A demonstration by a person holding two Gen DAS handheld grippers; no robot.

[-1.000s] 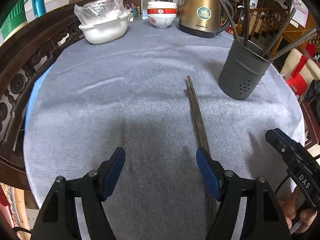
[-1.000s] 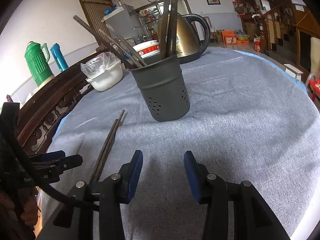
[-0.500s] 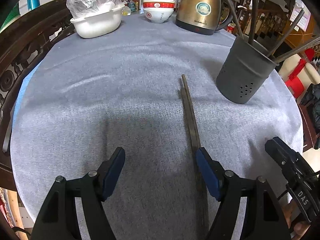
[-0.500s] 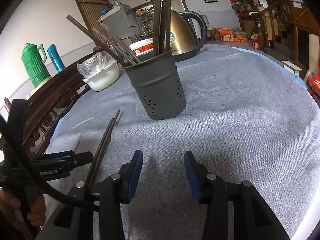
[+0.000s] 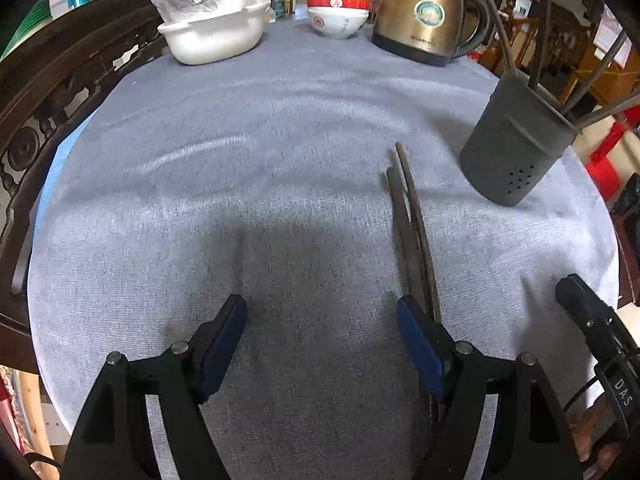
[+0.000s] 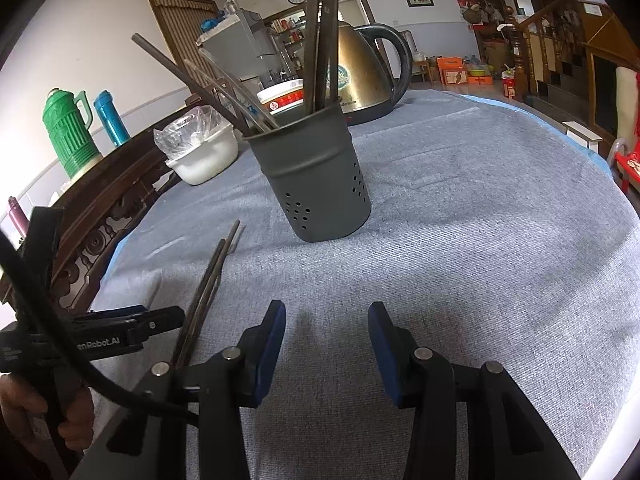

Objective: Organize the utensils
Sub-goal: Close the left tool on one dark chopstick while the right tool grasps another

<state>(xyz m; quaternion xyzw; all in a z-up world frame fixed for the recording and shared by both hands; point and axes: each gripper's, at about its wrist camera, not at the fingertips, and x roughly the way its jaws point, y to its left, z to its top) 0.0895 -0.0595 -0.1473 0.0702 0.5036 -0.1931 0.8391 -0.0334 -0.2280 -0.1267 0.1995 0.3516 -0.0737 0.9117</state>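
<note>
Both tongs are empty: the left gripper [image 5: 320,340] hangs low over the grey tablecloth [image 5: 280,140] with its blue pads spread wide, and the right gripper [image 6: 326,340] hovers with its pads at a narrower gap, closing on nothing. A pair of dark chopsticks [image 5: 412,232] lies flat on the cloth, running from near to far — in the left wrist view its near end passes just beside the left gripper's right-hand pad [image 5: 420,344] and disappears under that finger; whether it touches the pad cannot be told. In the right wrist view the same pair lies to the left of the right gripper, between the two tools. Far and to the right of the chopsticks stands a dark grey perforated utensil holder [image 6: 316,180], upright, with several more chopsticks [image 6: 320,32] leaning out of its top. At the far edge of the table sit a brass-coloured kettle [image 5: 424,12], stacked red-and-white bowls [image 5: 338,12] and a white basin [image 5: 216,36] with a clear plastic bag in it.
</note>
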